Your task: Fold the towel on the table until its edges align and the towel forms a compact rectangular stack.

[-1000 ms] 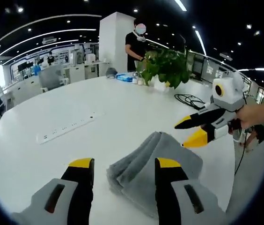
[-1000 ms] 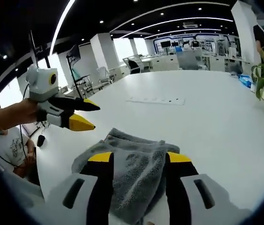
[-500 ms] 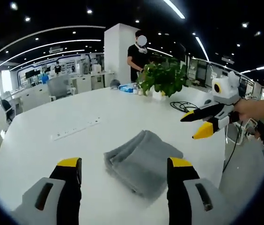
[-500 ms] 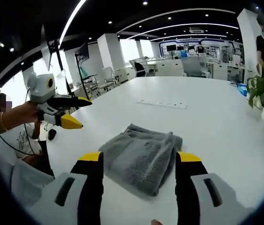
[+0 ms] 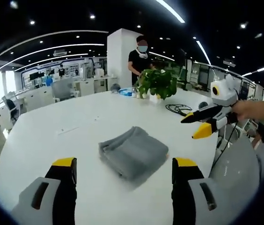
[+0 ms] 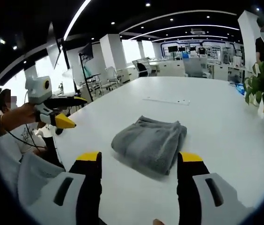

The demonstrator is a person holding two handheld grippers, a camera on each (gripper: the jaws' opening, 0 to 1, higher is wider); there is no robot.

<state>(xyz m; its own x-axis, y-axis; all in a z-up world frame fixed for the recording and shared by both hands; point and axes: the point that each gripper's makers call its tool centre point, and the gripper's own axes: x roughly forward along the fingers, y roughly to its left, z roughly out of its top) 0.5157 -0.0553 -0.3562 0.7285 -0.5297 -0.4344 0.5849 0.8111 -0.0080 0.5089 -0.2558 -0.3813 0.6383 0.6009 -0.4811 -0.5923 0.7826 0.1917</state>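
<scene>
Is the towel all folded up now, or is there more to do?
It looks nearly finished. The gray towel lies on the white table as a small layered stack, its edges roughly lined up. Nothing is in hand: the left gripper and the right gripper are both open, off the towel. At most a little straightening of the slightly uneven edges may be left.

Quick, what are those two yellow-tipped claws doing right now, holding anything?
Left gripper: open, holding nothing.
Right gripper: open, holding nothing; the folded towel lies free on the table.
</scene>
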